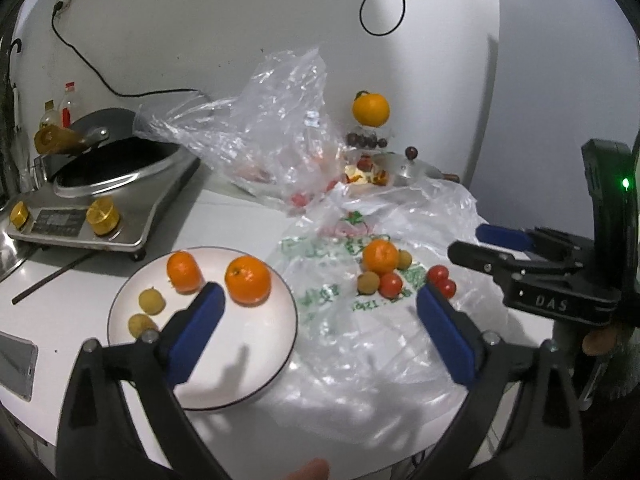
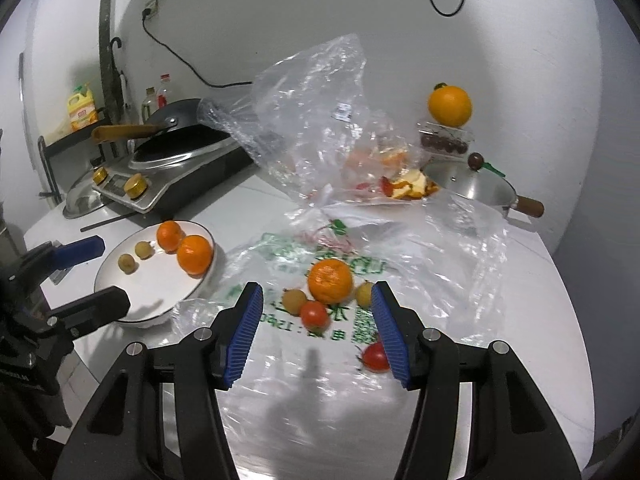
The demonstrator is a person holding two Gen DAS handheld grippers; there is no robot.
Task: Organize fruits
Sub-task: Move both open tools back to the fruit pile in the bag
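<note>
A white plate [image 1: 224,360] holds two mandarins [image 1: 183,271] [image 1: 248,280] and two longans [image 1: 152,300]. My left gripper [image 1: 320,300] is open, with its left finger over the plate and its right finger over the flat printed plastic bag [image 1: 360,340]; nothing is between the pads. On that bag lie a mandarin [image 2: 330,280], two longans [image 2: 294,300] [image 2: 363,294] and cherry tomatoes [image 2: 315,315] [image 2: 375,356]. My right gripper [image 2: 317,292] is open just in front of this cluster, its pads clear of the fruit. The right wrist view also shows the left gripper [image 2: 112,274] beside the plate [image 2: 160,292].
An induction cooker with a wok [image 1: 104,184] stands at the back left, a dark rod [image 1: 52,278] lying before it. A crumpled clear bag [image 1: 272,128] with peels rises behind the fruit. An orange [image 1: 370,109] sits on a clear box, a lidded pot [image 2: 468,184] beside it.
</note>
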